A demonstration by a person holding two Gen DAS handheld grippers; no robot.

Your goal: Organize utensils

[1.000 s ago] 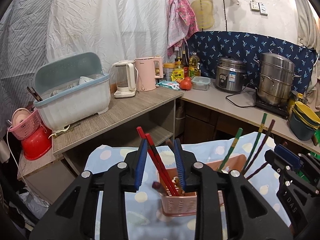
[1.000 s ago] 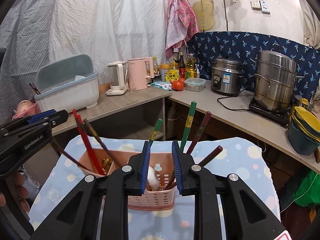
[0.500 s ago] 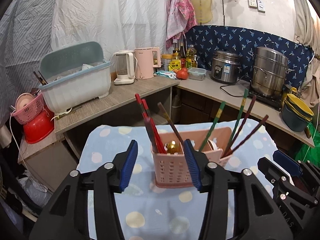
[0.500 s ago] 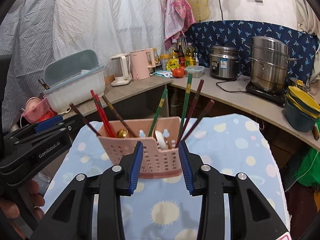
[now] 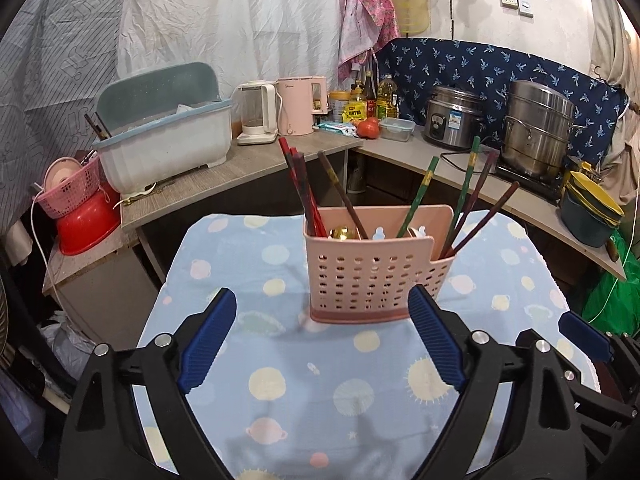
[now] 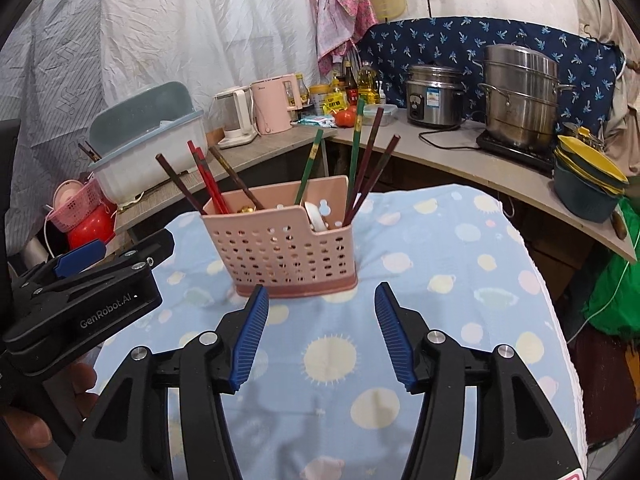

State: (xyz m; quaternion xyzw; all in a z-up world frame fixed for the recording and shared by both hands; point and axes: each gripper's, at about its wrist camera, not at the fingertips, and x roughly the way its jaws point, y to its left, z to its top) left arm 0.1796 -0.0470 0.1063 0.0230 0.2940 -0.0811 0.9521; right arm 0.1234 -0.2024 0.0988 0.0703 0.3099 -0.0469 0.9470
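Left wrist view: the pink utensil holder (image 5: 370,272) stands upright at about twelve o'clock from the left gripper (image 5: 322,340), on the blue dotted cloth (image 5: 304,392) that covers the table, apart from the blue fingers (image 5: 208,336). Those fingers are spreading wider, released, with nothing between them but cloth. In the holder's left compartment lean the red chopsticks (image 5: 298,184) and a dark chopstick (image 5: 340,196), with a gold spoon (image 5: 342,233) showing just above the rim; toward two o'clock the green chopsticks (image 5: 420,196) and more dark ones lean out of the right side. From the right wrist view the right gripper (image 6: 322,332) sits at six o'clock of the same holder (image 6: 280,248), its fingers (image 6: 250,340) also opening and empty, clear of the basket's base. The left gripper's black body (image 6: 80,300) shows at nine o'clock there, with part of a hand (image 6: 44,420) below it. A white spoon (image 6: 316,216) rests in the notch of the holder. As for progress, every utensil in sight is already standing in the holder, and no loose piece lies on the cloth in either view, so the sorting looks finished or very nearly so. What may remain, if anything, is outside these views and cannot be told.
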